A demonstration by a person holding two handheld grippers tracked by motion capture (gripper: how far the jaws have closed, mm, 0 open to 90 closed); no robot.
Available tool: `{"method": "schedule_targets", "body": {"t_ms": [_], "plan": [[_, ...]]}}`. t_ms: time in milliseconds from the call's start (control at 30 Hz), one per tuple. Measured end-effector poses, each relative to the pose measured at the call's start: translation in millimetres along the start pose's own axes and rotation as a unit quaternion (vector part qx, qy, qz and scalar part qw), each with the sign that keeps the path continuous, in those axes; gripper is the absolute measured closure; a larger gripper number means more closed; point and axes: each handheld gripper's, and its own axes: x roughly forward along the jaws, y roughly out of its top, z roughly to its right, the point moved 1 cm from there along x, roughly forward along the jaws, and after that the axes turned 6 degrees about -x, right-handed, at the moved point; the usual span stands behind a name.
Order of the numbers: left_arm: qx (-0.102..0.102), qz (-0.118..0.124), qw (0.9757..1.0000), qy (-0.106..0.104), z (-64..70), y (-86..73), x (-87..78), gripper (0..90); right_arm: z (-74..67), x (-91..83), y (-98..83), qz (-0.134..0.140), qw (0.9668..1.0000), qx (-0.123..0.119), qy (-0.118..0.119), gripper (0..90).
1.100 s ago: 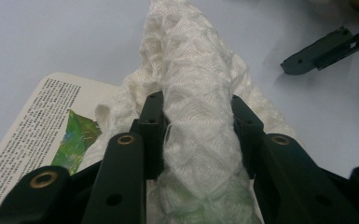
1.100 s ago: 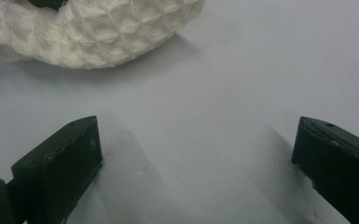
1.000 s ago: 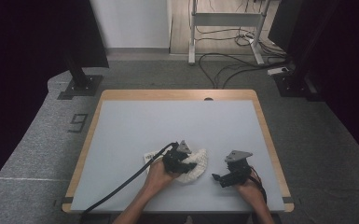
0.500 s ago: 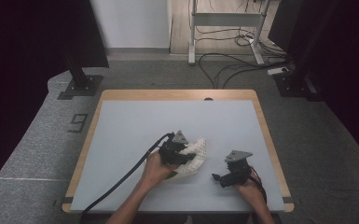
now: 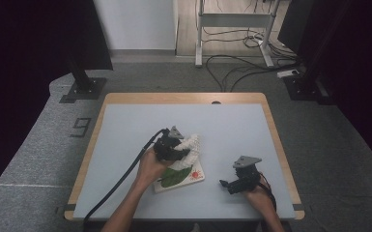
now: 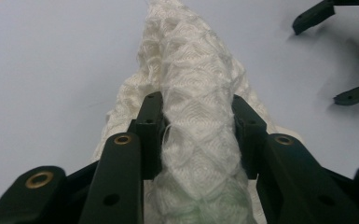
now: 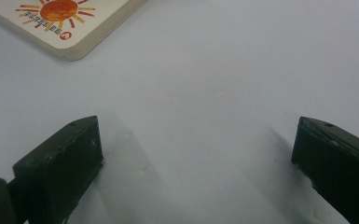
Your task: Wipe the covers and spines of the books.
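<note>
Your left hand-held gripper (image 5: pixel 181 147) is pinching the white cloth (image 5: pixel 189 147). In the left gripper view the two black jaws press on a bunched ridge of the waffle-textured cloth (image 6: pixel 193 112), which runs up between them and away toward the far part of that view. The jaws have just been opening a little, yet the pads are on the cloth on both sides and the cloth is between them.

From the high view, the cloth sits near the middle of the counter (image 5: pixel 125 130), a little to the near side, and it drapes over the far end of a book (image 5: pixel 181 178) lying flat just near of it. Your left hand (image 5: pixel 150 166) covers the book's left part. The book's cover shows a green leaf shape and, at its right near corner, a red-orange sun.

Your right hand-held gripper (image 5: pixel 226 183) has its jaws spread wide with nothing between them. In the right gripper view they stand well apart over bare pale counter (image 7: pixel 205 84), and the book's corner (image 7: pixel 81 28) lies beyond them at the upper left of that view. The sun (image 7: pixel 58 9) is printed there with a small round red mark beside it and a line of tiny writing under the rays, too small to read.

In the high view the right hand-held gripper rests to the right of the book, apart from it, jaws pointing left toward it.

On the floor left of the counter a pale mark reads like a "9" (image 5: pixel 81 127).
</note>
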Motion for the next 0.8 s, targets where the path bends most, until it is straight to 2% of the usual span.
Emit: {"method": "schedule_targets", "body": {"t_ms": [267,400,633,800], "plan": [[-0.020,0.008,0.9996,0.019,-23.1,-5.3,-14.7,60.2,-0.1,-0.1,0.0,0.001,1.0000,-0.001,0.000,1.5],[-0.027,0.007,0.9989,0.038,-36.4,-10.4,-23.8,58.5,-0.3,-0.1,0.0,0.001,1.0000,0.000,0.000,1.6],[-0.058,0.018,0.9966,0.056,-61.6,-24.0,-43.7,58.5,-0.3,0.0,0.0,0.001,1.0000,0.000,0.000,1.6],[-0.068,0.016,0.9948,0.074,-78.2,-33.5,-59.5,59.3,-0.3,-0.1,0.0,0.001,1.0000,0.000,0.000,1.6]]}}
